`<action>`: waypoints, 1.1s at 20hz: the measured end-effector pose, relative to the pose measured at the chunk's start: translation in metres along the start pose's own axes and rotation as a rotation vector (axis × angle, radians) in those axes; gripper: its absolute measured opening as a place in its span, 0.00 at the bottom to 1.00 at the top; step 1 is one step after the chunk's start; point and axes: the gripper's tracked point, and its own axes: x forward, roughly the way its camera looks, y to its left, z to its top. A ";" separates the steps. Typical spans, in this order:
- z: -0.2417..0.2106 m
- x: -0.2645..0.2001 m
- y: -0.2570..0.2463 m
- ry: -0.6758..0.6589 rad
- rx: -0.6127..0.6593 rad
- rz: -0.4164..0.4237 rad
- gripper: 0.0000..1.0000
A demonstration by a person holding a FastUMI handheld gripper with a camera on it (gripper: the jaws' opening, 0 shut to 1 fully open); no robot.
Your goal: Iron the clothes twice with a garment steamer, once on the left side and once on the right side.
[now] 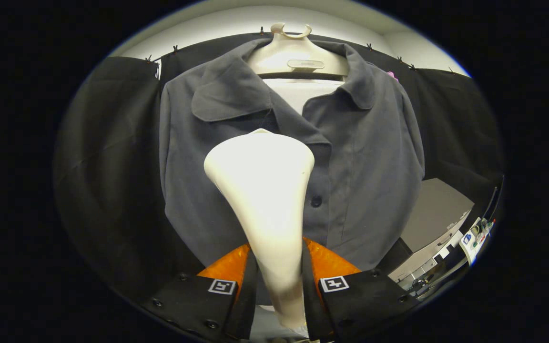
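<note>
1. The claw [279, 286] sits at the bottom centre of the frame, both fingers pressed tight on the narrow handle of the steamer [265, 190], one on each side. It's a firm clamp by the look of it.
2. The steamer's long axis runs straight up from between the fingers, widening into a broad head at mid-frame, just left of the shirt's button line.
3. The shirt [365, 157] hangs dead ahead on a hanger [298, 57] at the top centre, collar open, front panels facing the claw. The steamer head overlaps the shirt's chest; whether it's touching the cloth, I can't tell.
4. The head sits near the placket, with one dark button [316, 201] just to its right. The left panel spreads to frame left, the right panel to frame right.
5. My read: the coming stroke turns on shifting sideways off centre onto one panel, keeping the head flat to the cloth, then travelling along the shirt's length.
</note>
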 end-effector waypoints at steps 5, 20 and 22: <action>-0.018 0.013 0.005 0.038 -0.004 0.007 0.50; -0.082 0.039 -0.003 0.148 -0.039 -0.001 0.50; -0.095 0.043 -0.006 0.165 -0.041 -0.002 0.50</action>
